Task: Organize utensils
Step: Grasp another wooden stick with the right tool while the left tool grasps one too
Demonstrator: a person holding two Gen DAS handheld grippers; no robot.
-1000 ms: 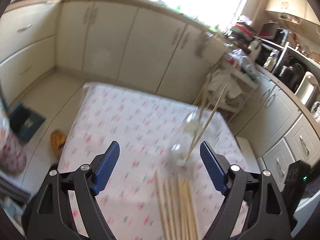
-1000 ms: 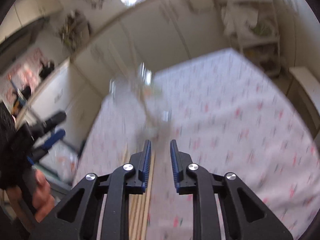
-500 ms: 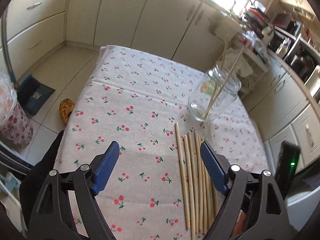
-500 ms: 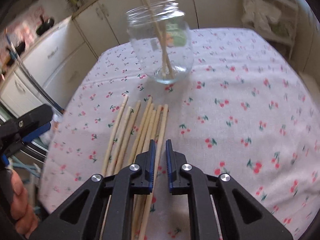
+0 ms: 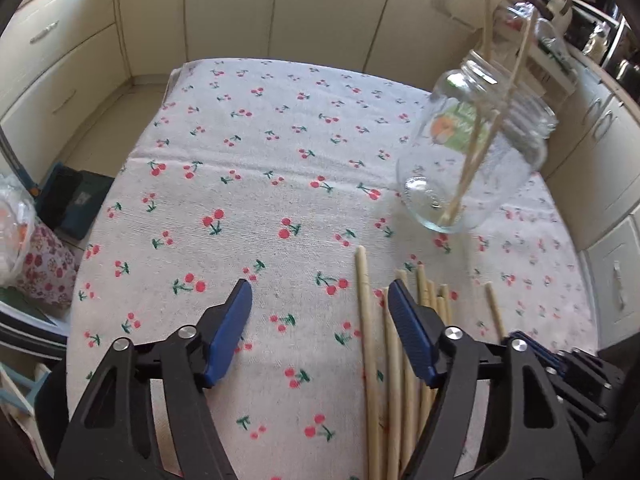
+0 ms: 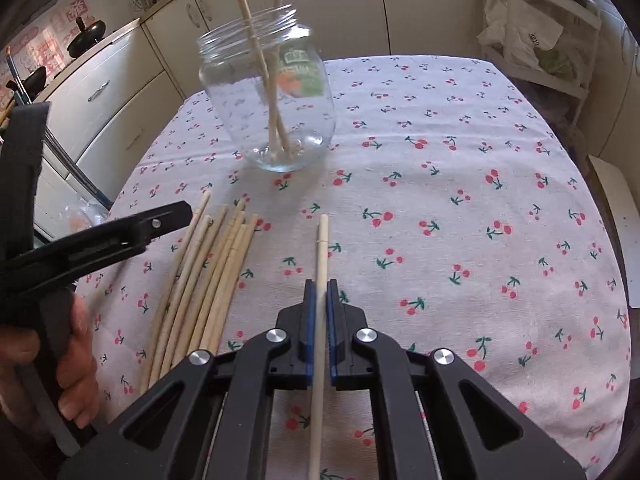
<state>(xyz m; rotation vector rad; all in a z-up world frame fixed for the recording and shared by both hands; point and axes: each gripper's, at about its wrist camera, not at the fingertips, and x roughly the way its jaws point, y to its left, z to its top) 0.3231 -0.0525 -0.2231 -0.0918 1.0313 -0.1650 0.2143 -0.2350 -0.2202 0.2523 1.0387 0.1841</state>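
My right gripper (image 6: 319, 294) is nearest me, its blue pads pinched on a single wooden stick (image 6: 321, 264) that runs straight out toward 12 o'clock and ends just past the tips. At about 10 o'clock from those tips lies the loose bundle of sticks (image 6: 204, 280), flat on the cherry-print tablecloth (image 6: 460, 208) and fanning slightly toward the far end. My left gripper (image 5: 320, 320) hangs over the cloth with its fingers spread wide and nothing between them; its right finger sits above the left side of that same bundle (image 5: 396, 364). In the right view, that gripper (image 6: 168, 216) reaches in from 9 o'clock, my left hand (image 6: 60, 364) wrapped on its handle. Farther out, at 11 o'clock from the held stick, stands the glass jar (image 6: 276, 100) with two sticks (image 6: 264, 68) leaning crossed inside it. Beyond the table edge run cream kitchen cabinets (image 5: 280, 12).
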